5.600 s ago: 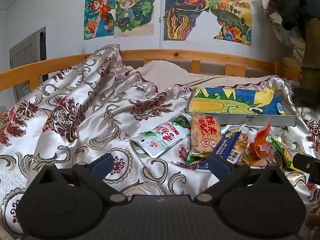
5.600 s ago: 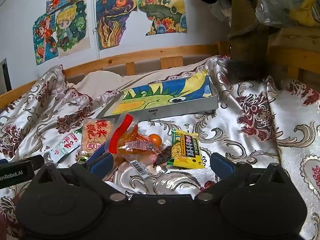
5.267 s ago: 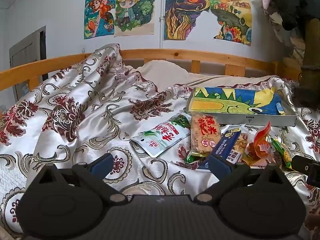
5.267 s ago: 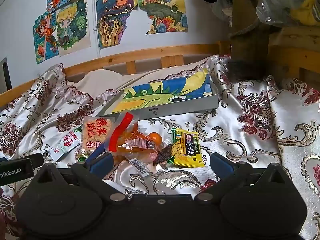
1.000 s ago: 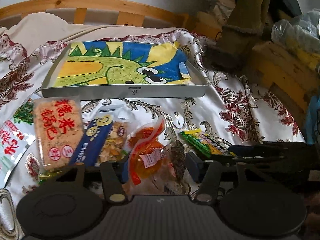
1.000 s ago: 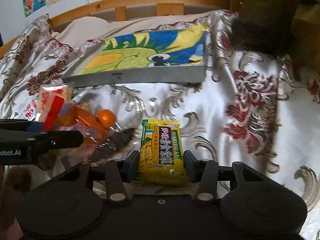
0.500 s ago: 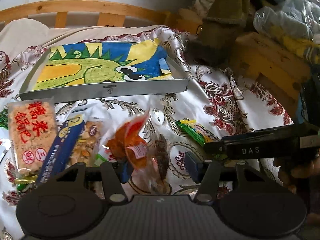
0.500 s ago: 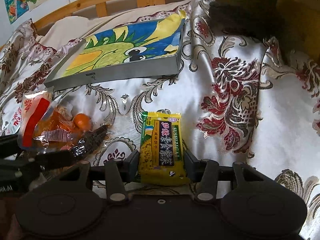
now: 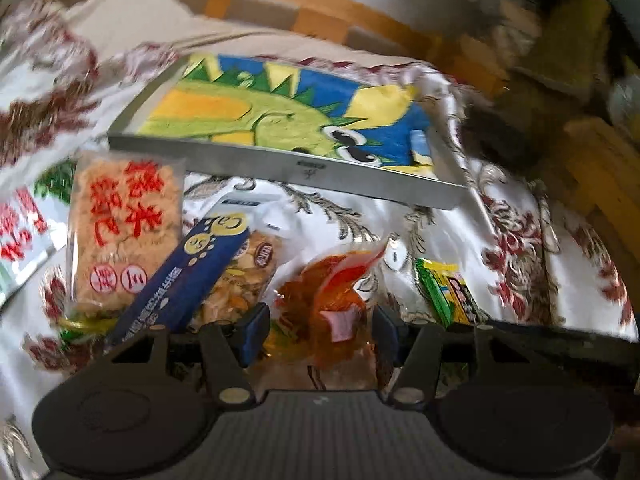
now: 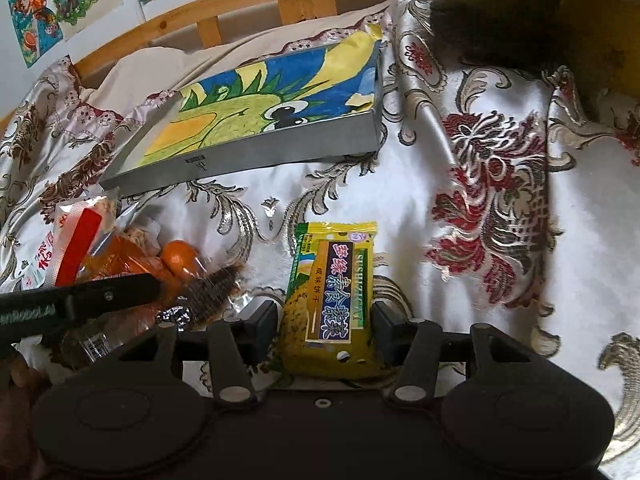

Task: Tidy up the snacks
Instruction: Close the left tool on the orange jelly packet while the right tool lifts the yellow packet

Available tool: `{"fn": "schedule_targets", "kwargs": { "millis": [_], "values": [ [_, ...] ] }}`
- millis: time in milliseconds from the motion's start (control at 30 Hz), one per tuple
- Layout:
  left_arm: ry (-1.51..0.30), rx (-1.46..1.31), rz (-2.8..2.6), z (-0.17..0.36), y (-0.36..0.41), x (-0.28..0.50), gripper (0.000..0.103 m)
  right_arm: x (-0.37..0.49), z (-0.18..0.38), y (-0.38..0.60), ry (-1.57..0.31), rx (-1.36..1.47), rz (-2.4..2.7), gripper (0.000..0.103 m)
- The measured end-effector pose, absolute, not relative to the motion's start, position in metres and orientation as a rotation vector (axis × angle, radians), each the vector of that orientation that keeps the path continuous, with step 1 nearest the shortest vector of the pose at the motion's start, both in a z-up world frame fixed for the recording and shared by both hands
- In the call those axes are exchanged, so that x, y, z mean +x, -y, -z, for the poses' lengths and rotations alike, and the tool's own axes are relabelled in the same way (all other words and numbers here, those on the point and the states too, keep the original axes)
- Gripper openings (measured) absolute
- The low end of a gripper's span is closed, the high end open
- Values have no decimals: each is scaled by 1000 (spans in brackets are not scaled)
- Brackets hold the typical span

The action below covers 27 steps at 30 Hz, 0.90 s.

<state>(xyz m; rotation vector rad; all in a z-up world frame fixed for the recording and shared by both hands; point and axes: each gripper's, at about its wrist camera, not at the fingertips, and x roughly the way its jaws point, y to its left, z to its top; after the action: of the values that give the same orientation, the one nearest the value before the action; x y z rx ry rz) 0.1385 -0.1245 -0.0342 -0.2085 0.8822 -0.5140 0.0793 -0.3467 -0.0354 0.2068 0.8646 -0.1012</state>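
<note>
A clear orange snack bag [image 9: 328,300] with a red strip stands upright between the pads of my left gripper [image 9: 320,332]. Its jaws are opening but still touch the bag. A yellow packet [image 10: 332,292] with a dark label sits in my right gripper [image 10: 325,328]. Those jaws are opening too, with the pads still against the packet's sides. The two grippers are side by side low over the bedspread. One black finger [image 10: 112,294] of the left one shows beside the orange bag [image 10: 132,256]. A grey tray [image 9: 280,168] lined with a dinosaur drawing lies just beyond.
A rice-cracker packet [image 9: 124,224], a blue packet [image 9: 192,276] and a white-green packet [image 9: 20,232] lie left of the orange bag. A wooden bed rail [image 10: 240,12] runs behind the tray [image 10: 260,156]. Dark clutter [image 10: 500,20] stands at the right.
Both grippers, wide open five seconds ago, came down and closed on their bags. In the last second the left gripper raised the orange bag and rolled, and both pairs of jaws widened slightly.
</note>
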Motion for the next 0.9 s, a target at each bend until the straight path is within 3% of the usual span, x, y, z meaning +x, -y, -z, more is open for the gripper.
{"fn": "schedule_targets", "kwargs": {
  "millis": [333,467,900],
  "values": [
    [-954,-273,469,41,135,153,53,83,41,343,-805,203,96,63],
    [-953,-332,470,43,122,149,46,82,42,345,-796,219,109,50],
    [-915,-359,502,34,101,127,40,77,36,308,-779,87,23,50]
  ]
}}
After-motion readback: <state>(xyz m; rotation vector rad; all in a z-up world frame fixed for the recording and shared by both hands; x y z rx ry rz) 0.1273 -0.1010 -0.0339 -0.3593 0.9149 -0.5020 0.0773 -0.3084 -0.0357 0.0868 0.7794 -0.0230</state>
